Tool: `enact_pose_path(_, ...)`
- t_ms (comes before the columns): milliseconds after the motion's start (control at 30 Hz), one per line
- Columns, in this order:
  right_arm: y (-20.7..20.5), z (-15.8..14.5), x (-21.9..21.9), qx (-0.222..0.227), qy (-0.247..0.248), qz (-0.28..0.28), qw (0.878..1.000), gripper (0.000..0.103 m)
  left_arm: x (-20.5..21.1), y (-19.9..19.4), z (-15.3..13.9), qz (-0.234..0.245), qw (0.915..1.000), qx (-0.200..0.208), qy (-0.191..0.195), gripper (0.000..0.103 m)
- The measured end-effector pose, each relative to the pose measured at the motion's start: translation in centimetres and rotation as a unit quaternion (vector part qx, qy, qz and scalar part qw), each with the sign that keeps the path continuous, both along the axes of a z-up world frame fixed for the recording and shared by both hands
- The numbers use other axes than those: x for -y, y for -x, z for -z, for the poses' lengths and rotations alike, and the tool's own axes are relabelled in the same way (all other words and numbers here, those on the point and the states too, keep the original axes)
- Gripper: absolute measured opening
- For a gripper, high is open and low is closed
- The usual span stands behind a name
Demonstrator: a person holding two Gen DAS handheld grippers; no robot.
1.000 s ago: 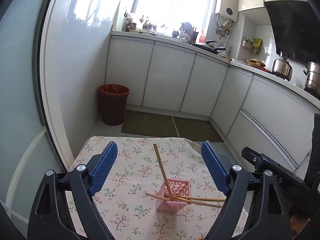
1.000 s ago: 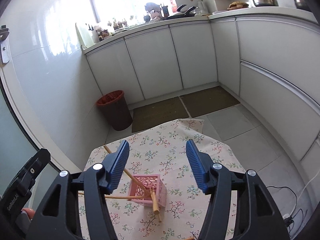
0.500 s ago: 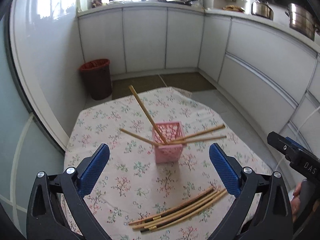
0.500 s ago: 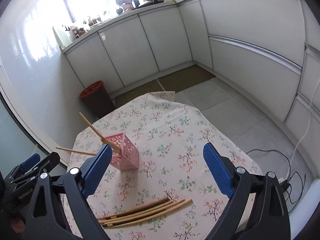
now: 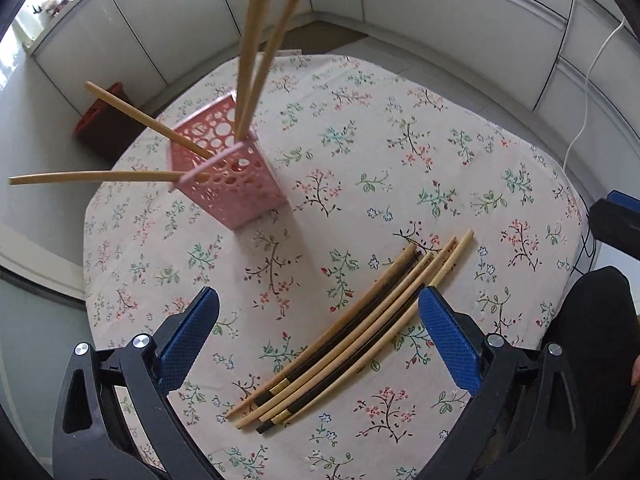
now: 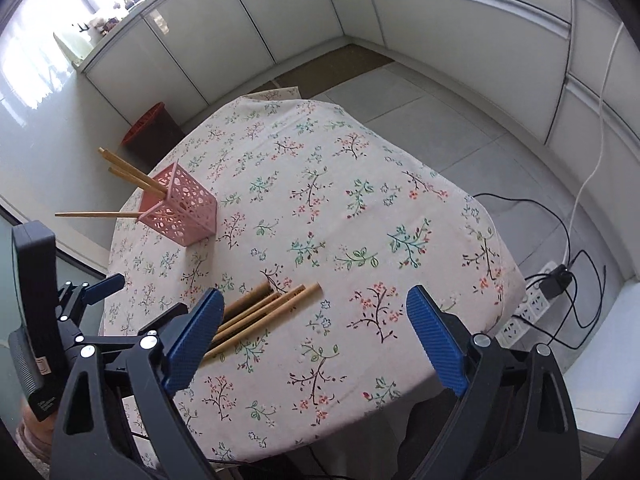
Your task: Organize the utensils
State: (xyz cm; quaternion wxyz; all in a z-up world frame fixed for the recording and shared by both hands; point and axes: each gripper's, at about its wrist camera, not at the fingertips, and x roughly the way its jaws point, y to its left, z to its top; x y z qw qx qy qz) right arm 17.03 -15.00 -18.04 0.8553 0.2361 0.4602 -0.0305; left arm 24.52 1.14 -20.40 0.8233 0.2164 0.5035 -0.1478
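Observation:
A pink perforated holder (image 5: 228, 168) stands on the floral tablecloth (image 5: 400, 160) with several light wooden chopsticks (image 5: 256, 52) sticking out of it. It also shows in the right wrist view (image 6: 182, 210). A bundle of several light and dark chopsticks (image 5: 360, 328) lies flat on the cloth in front of the holder. My left gripper (image 5: 320, 340) is open and empty, hovering just above this bundle. My right gripper (image 6: 316, 344) is open and empty, with the bundle's ends (image 6: 264, 312) by its left finger.
A red waste bin (image 6: 150, 130) stands on the floor beyond the table. White kitchen cabinets (image 6: 440, 24) line the walls. A power strip (image 6: 528, 308) and cables lie on the floor to the right of the table. The table edge (image 6: 504, 280) drops off at right.
Both grippers have tilted downward and moved closer over the table. The loose chopstick bundle has come into view and now lies between my left gripper's fingers. Both stay open.

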Motion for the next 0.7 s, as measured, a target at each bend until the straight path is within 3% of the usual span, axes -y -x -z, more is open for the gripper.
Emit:
enact_pose_path(233,0.4,1.0,0.8,-0.02,-0.009,0.005,1.0,0.09,2.0,-0.4,2.9,0.033,0.9987,0.015,-0.034,0.079)
enact_pose_path(433,0.3,1.7,1.3,-0.03,-0.015,0.012,0.999,0.09,2.6,-0.6,4.1,0.052,0.997,0.021,-0.054,0.079)
enact_pose_path(700,0.0,2.5,1.3,-0.04,-0.021,0.008,0.999,0.09,2.3,-1.1,6.1,0.061,0.9959,-0.003,-0.067,0.079)
